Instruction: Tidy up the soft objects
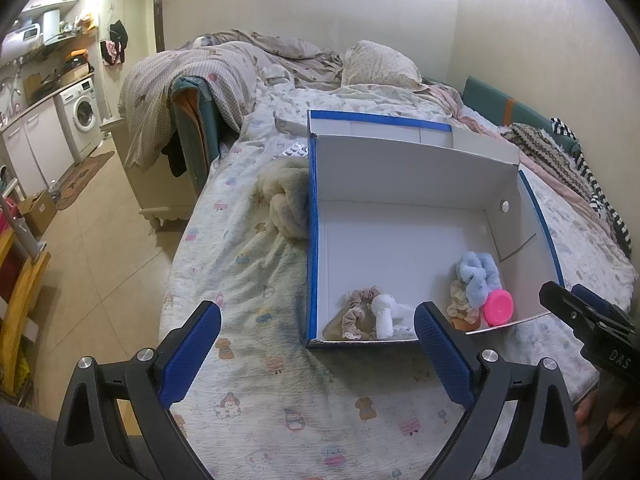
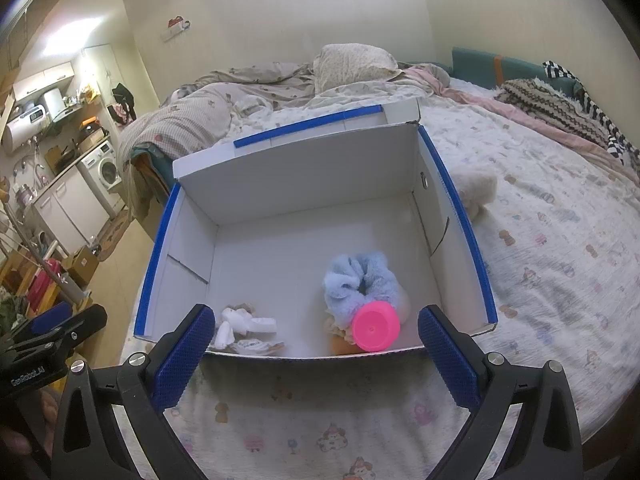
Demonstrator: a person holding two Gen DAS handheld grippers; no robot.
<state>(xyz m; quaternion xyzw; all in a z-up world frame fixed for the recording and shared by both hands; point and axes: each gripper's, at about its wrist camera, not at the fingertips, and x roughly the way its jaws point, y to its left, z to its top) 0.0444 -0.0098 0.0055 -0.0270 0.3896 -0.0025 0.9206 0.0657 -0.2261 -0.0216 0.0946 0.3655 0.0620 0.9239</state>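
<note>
An open white box with blue edges point(image 1: 400, 216) point(image 2: 304, 184) lies on the bed. Inside it are a fluffy light-blue scrunchie point(image 1: 478, 276) point(image 2: 356, 280), a pink round cap point(image 1: 498, 307) point(image 2: 376, 326), a beige scrunchie point(image 1: 358, 312), a white soft item point(image 1: 386, 314) point(image 2: 240, 324) and a cream scrunchie point(image 1: 458, 300). A cream fluffy item point(image 1: 286, 200) point(image 2: 474, 188) lies on the bed beside the box. My left gripper point(image 1: 318, 320) is open and empty, just in front of the box. My right gripper point(image 2: 316, 324) is open and empty over the box's near wall.
The bed has a patterned sheet point(image 1: 280, 392) point(image 2: 552, 264), a rumpled duvet point(image 1: 224, 68), a pillow point(image 1: 380, 64) and striped clothes point(image 1: 568, 160) at the right. The bed edge drops to a tiled floor point(image 1: 100, 240) on the left, with a washing machine point(image 1: 84, 114) beyond.
</note>
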